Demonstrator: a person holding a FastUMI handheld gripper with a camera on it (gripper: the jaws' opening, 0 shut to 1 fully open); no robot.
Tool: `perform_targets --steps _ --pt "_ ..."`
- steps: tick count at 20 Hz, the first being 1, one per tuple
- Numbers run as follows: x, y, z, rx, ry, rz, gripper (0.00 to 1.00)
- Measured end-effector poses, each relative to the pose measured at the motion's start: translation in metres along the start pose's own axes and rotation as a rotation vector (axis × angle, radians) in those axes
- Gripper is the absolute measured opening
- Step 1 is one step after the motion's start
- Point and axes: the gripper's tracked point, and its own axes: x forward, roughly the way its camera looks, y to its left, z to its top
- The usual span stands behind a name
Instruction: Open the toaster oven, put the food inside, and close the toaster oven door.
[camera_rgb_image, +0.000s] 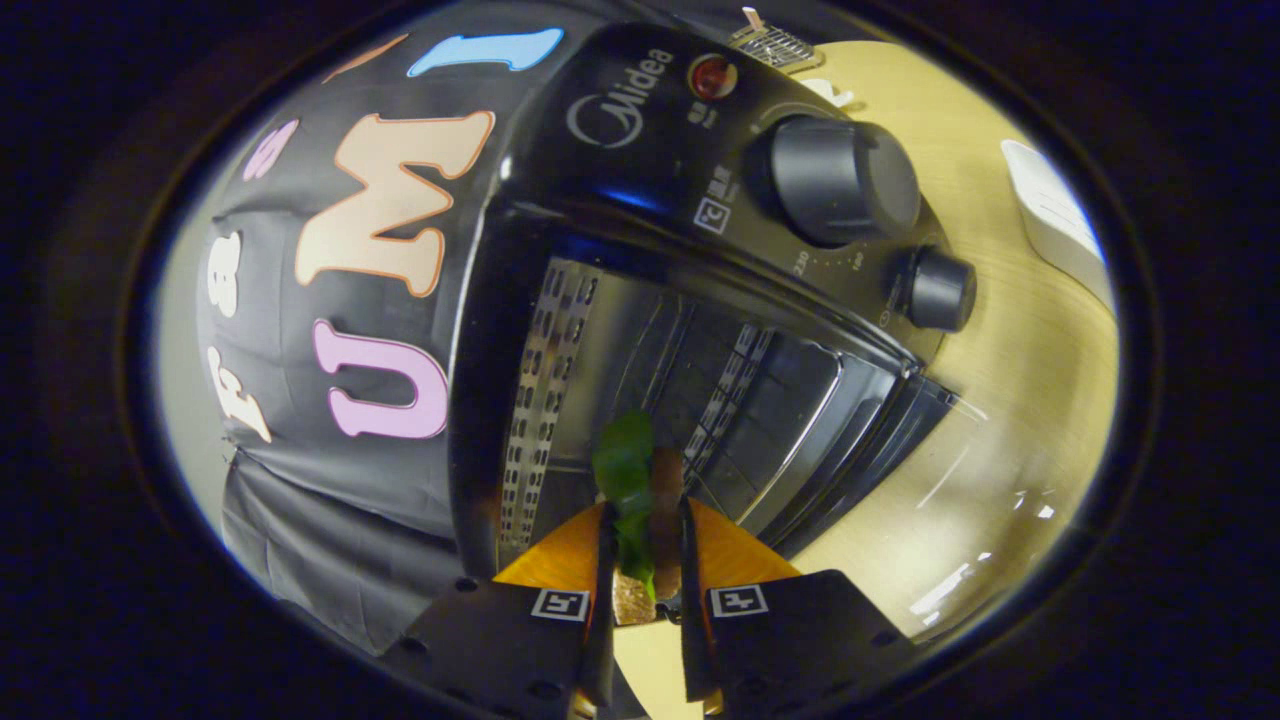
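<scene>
a hand-held gripper (645, 545) holds a small sandwich-like piece of food with a green leaf and a brown bready layer (632, 490) at the mouth of a glossy black toaster oven (610, 130), whose image is tilted in the gripper view. both fingers (575, 550) press on the food from either side, the leaf standing up between them and reaching past their tips toward 12 o'clock. the oven's cavity (650, 350) lies open just beyond the fingers, with a perforated metal side wall (540, 400) at 11 o'clock of the food and ribbed rack guides (725, 400) at 1 o'clock. the clear glass door (960, 500) is folded down at 3 o'clock of the fingers, lying low over the pale wooden desk (1040, 330) and catching streaks of light. on the oven's control panel, at 1 o'clock of the food, a large round black knob (845, 180) sits beside a smaller round black knob (940, 288), with a small red indicator lamp (712, 77) further toward 12 o'clock. a white boxy object (1050, 215) rests on the desk well apart from the oven, at 2 o'clock. black booth cloth (330, 540) hangs at 9 o'clock of the oven.
</scene>
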Motion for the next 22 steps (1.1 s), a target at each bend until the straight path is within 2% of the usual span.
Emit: perform_targets --steps 5,7,11,18,22 --pt "0.000 -0.001 0.000 -0.062 -0.022 -0.040 0.33" --pt "-0.010 -0.003 0.009 -0.100 -0.049 -0.073 0.40" --pt "-0.015 -0.019 0.019 -0.209 -0.107 -0.152 0.62" --pt "-0.042 -0.025 0.035 -0.349 -0.169 -0.182 0.99" --pt "-0.065 -0.022 0.036 -0.430 -0.176 -0.179 0.99"
